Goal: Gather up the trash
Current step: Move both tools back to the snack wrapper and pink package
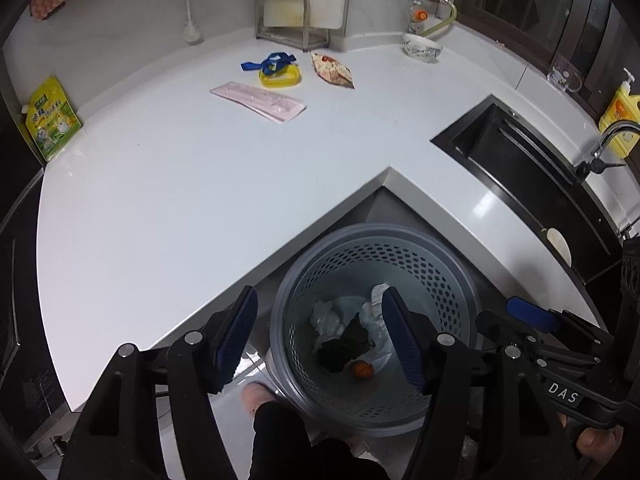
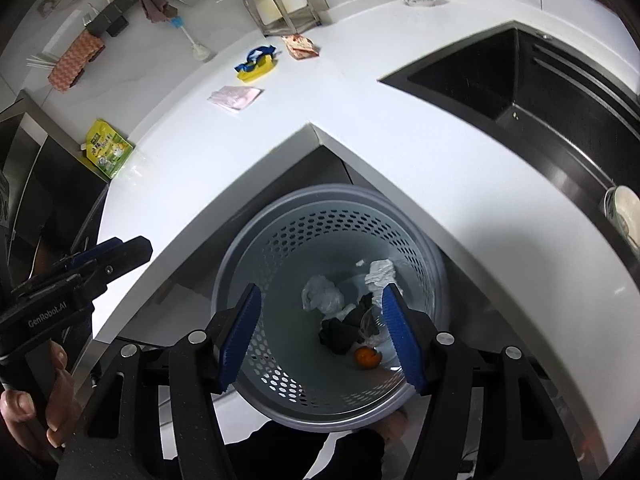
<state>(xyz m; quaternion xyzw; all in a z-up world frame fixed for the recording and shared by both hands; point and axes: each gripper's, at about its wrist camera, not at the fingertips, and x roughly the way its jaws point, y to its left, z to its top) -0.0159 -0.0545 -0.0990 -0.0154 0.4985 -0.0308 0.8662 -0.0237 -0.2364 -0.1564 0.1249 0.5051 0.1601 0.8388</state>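
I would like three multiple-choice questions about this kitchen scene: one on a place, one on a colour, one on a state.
1. Where does the perforated bin stand?
A. in the sink
B. on the floor at the inner corner of the counter
C. on the counter

2. What colour is the shallow tray under the blue strap?
A. yellow
B. red
C. green

3. How are the left tool and the right tool?
A. both shut on trash
B. one holds a wrapper
C. both open and empty

Answers: B, the bin sits below the counter edge; A, the tray is yellow; C, nothing lies between either tool's blue pads.
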